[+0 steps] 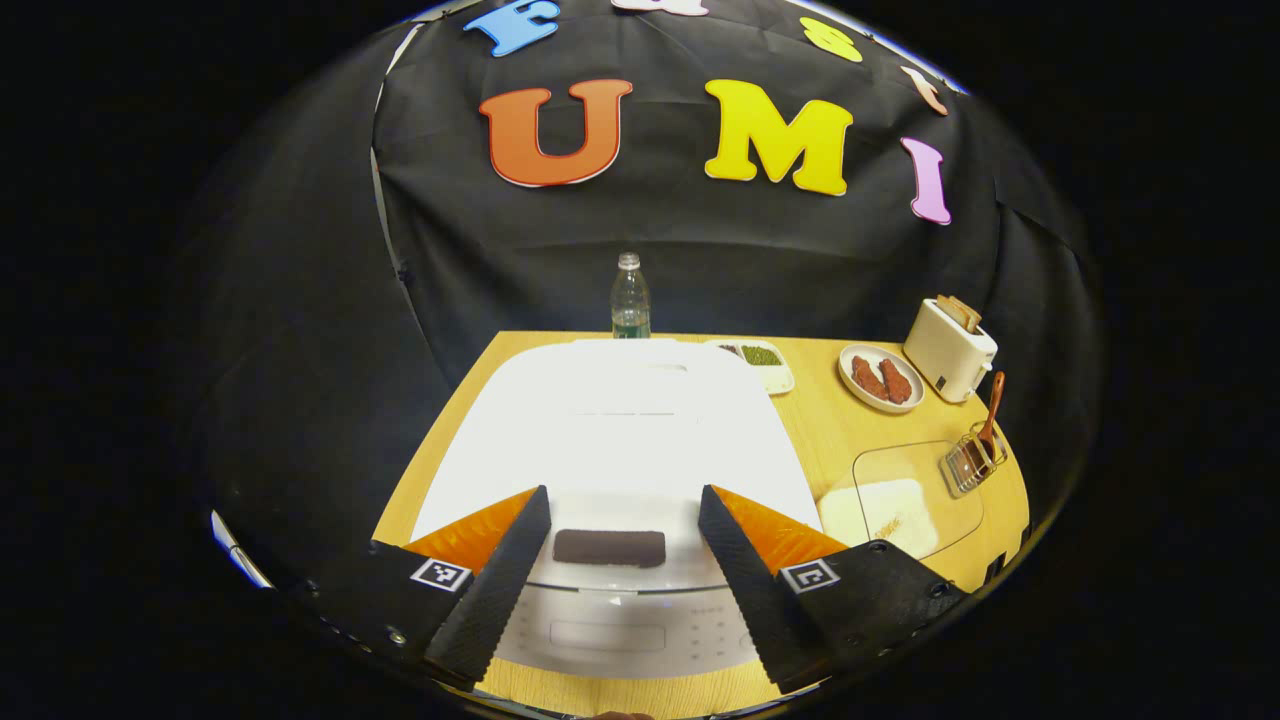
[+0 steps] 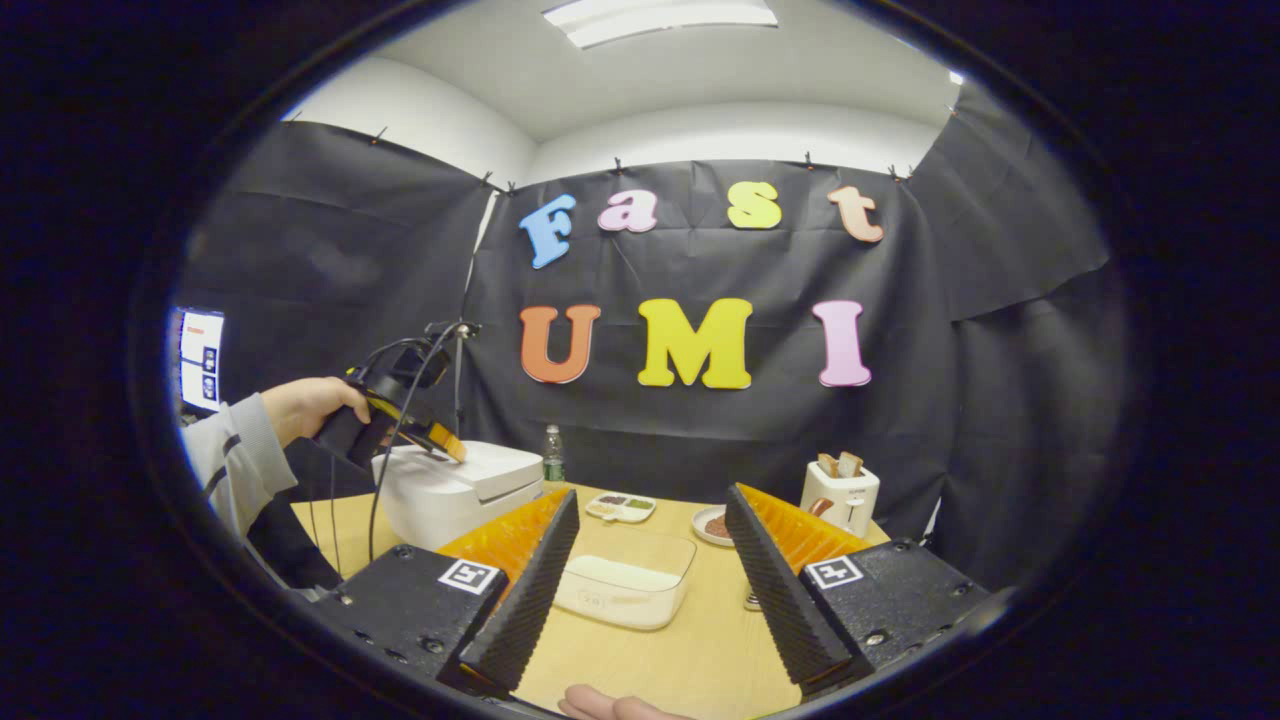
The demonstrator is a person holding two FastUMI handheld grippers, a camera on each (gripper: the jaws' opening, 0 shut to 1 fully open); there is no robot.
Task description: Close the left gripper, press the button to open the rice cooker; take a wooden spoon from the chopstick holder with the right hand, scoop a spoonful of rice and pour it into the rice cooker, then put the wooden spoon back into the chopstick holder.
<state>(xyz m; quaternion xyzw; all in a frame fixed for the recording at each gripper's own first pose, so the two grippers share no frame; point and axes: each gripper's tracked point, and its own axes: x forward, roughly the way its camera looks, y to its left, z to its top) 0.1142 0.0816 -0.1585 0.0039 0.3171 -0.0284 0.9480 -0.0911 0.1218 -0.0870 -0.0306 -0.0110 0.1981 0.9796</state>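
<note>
Rice cooker sat rigid beneath your left gripper, jaws spread; its dark button wanted closed tips. Your right gripper hung open; the light, stiff wooden spoon stood in the chopstick holder.

— What sort of place was it?
— A recording booth dressed as a kitchen, inside a plain room. Black cloth hung on clips as its wall, and above it showed white room walls and a ceiling light panel.
— And the kitchen part?
— One wooden table carried a white rice cooker, a toaster with bread in it, a plate of food, a clear container of rice, a water bottle and a wire chopstick holder with a wooden spoon.
— Anything lab-like?
— Cables trailed from the hand-held device over the cooker, and printed sheets were pinned at the side.
</note>
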